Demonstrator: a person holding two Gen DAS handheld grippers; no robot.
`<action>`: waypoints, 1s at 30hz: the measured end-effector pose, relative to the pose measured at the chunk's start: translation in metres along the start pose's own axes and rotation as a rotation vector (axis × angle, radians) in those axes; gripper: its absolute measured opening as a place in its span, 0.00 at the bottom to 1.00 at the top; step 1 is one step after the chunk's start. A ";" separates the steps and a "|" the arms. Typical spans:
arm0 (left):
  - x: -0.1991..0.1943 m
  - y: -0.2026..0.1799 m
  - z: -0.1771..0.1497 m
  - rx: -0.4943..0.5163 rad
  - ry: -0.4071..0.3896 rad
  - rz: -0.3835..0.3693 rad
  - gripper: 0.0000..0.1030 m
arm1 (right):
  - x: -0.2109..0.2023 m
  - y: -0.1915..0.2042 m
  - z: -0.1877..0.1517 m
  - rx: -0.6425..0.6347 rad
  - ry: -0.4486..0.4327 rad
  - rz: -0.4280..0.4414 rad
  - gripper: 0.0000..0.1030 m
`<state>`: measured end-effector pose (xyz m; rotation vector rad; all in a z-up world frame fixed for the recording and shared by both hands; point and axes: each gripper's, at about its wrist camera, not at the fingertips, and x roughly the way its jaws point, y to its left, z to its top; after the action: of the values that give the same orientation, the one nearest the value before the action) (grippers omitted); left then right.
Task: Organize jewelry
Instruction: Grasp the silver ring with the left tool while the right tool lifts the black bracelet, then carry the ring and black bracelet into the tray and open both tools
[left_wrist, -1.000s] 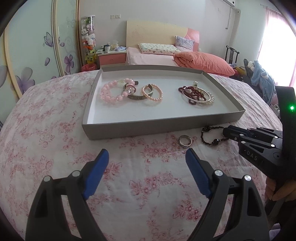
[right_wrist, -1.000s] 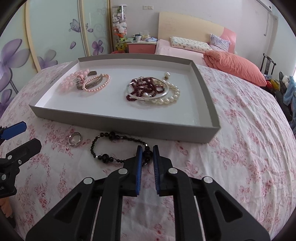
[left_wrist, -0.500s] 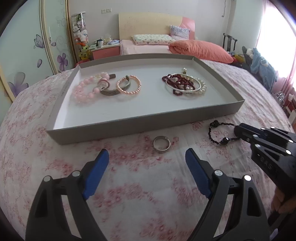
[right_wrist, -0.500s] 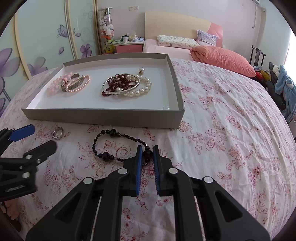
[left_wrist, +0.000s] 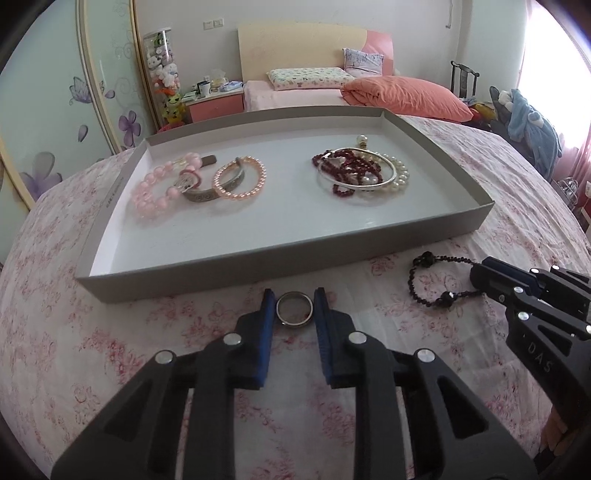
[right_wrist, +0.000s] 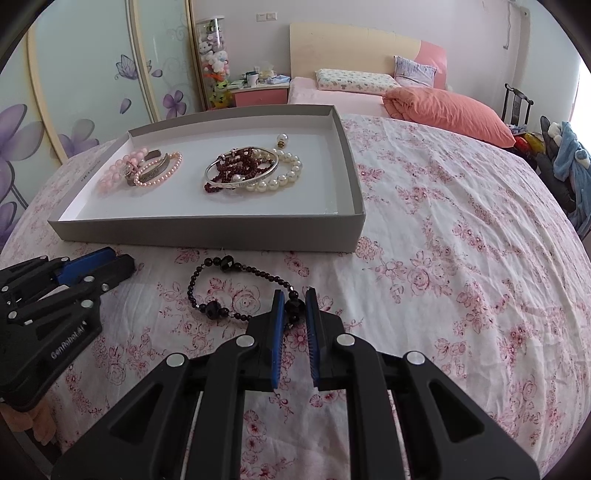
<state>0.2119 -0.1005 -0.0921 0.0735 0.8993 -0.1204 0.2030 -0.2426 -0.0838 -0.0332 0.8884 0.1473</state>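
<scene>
A silver ring (left_wrist: 295, 322) lies on the floral cloth just in front of the grey tray (left_wrist: 258, 258). My left gripper (left_wrist: 294, 306) is closing its jaws on it; the blue pads touch the ring on both sides. A black bead bracelet (right_wrist: 214, 308) lies on the cloth to the right of the ring, and my right gripper (right_wrist: 294, 299) is shut on one of its larger beads. In the left wrist view, the right gripper (left_wrist: 480, 269) comes in from the right onto the bracelet (left_wrist: 424, 258). In the right wrist view, the left gripper (right_wrist: 110, 258) shows at the left.
The tray (right_wrist: 203, 232) holds pink bead bracelets (left_wrist: 155, 192) on its left and a dark red strand, a silver bangle and pearls (left_wrist: 362, 173) on its right. Behind it are a bed, a bedside table and a chair. A hand shows under each gripper.
My left gripper came forward over the ring and its wide-open jaws closed in around it. The right gripper stayed shut on the black bracelet, barely shifting.
</scene>
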 end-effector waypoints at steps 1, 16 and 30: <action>-0.001 0.004 -0.002 -0.006 0.000 0.006 0.21 | 0.000 0.000 0.000 -0.001 0.000 0.003 0.12; -0.018 0.068 -0.019 -0.095 0.003 0.081 0.22 | 0.000 0.006 -0.002 -0.015 0.001 0.015 0.12; -0.025 0.079 -0.025 -0.141 -0.003 0.042 0.21 | -0.031 0.019 0.004 -0.019 -0.131 0.094 0.12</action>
<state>0.1877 -0.0172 -0.0874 -0.0385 0.9005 -0.0177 0.1847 -0.2272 -0.0565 0.0004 0.7576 0.2428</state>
